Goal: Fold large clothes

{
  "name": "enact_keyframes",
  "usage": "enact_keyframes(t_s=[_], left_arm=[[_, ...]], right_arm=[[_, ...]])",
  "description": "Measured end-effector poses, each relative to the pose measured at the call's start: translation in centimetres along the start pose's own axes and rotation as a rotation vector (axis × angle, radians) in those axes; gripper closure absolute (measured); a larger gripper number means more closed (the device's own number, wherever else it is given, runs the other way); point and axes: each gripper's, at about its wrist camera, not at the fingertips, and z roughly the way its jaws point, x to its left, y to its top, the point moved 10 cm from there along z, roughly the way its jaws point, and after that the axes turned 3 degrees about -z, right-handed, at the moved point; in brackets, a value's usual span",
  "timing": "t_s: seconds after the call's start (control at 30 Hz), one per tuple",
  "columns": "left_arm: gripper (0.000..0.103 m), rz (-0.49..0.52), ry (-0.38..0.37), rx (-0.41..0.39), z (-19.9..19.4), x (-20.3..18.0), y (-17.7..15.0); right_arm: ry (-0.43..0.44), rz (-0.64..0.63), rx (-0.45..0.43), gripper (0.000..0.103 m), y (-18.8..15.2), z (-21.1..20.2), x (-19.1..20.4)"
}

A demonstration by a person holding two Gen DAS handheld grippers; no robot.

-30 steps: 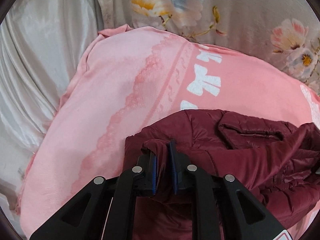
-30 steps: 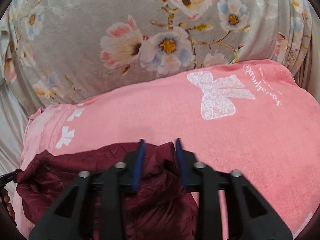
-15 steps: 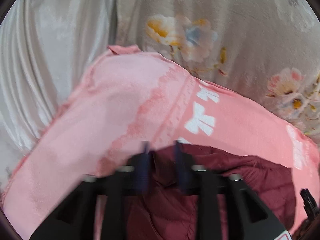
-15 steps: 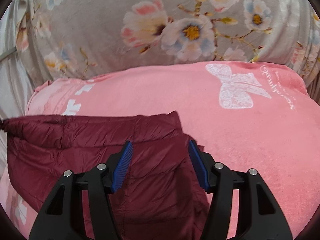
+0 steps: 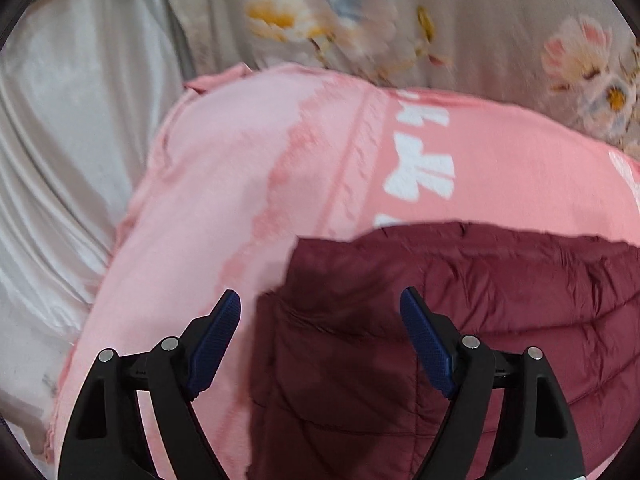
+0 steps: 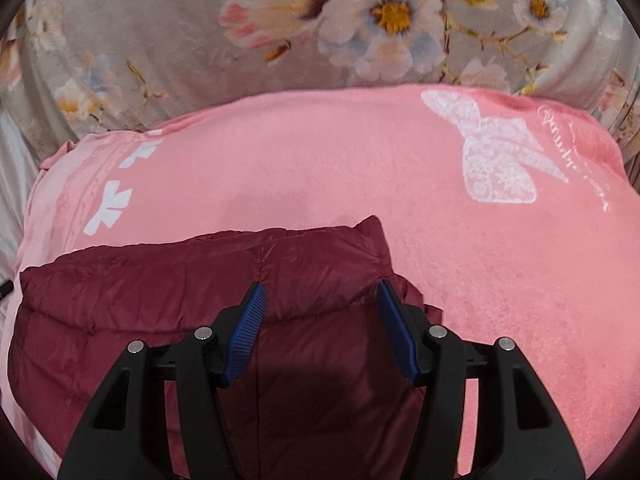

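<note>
A dark red quilted jacket (image 5: 480, 320) lies folded flat on a pink blanket (image 5: 240, 180) with white bows. My left gripper (image 5: 320, 300) hovers over the jacket's near left corner. Its jaws are opening wide, and neither blue pad presses on the fabric. In the right wrist view the jacket (image 6: 140, 300) fills the lower left. My right gripper (image 6: 320, 292) hangs over its right-hand edge on the pink blanket (image 6: 400, 168). The jaws there are closing, with a ridge of jacket below and between the pads, which do not pinch it.
A grey floral bedcover (image 5: 440, 20) (image 6: 160, 40) rises behind the blanket. Silvery white satin cloth (image 5: 60, 140) drapes along the left side. Bare pink blanket stretches to the right of the jacket in the right wrist view.
My left gripper let go of the bunched jacket and opened wide. My right gripper also released its pinch and spread apart. The jacket went from bunched up to lying flat.
</note>
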Motion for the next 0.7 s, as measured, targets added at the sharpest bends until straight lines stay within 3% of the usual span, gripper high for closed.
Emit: enact_keyframes(t_s=[0.03,0.07,0.1,0.2,0.3,0.37,0.6,0.7], left_arm=[[0.027,0.003,-0.013,0.017,0.6,-0.6,-0.5],[0.028,0.003,-0.030,0.040,1.3,-1.2,-1.0],[0.031,0.004,-0.045,0.054,1.8,-1.6,-1.3],[0.033,0.020,-0.052,0.056,2.3,-2.5,-1.4],[0.033,0.034,-0.043,0.041,2.7,-3.2,-0.7],[0.033,0.031,-0.042,0.042,3.4,-3.5,-0.1],[0.028,0.045,-0.014,0.038,6.8,-4.7,1.0],[0.023,0.041,-0.022,0.015,7.6,-4.9,0.9]], right_arm=[[-0.004,-0.011,0.023,0.064,-0.2,0.7,0.1],[-0.003,-0.040,0.055,0.087,-0.4,1.5,0.5],[-0.011,-0.061,0.057,0.102,-0.3,1.6,0.7],[-0.008,-0.080,-0.035,0.103,1.8,-0.8,1.2],[0.004,-0.015,-0.149,0.103,4.5,-3.6,0.1],[-0.060,-0.021,-0.176,0.103,5.3,-3.2,-0.8],[-0.132,-0.027,-0.015,0.103,2.4,4.7,-2.1],[-0.134,-0.019,-0.007,0.103,1.6,5.9,-2.4]])
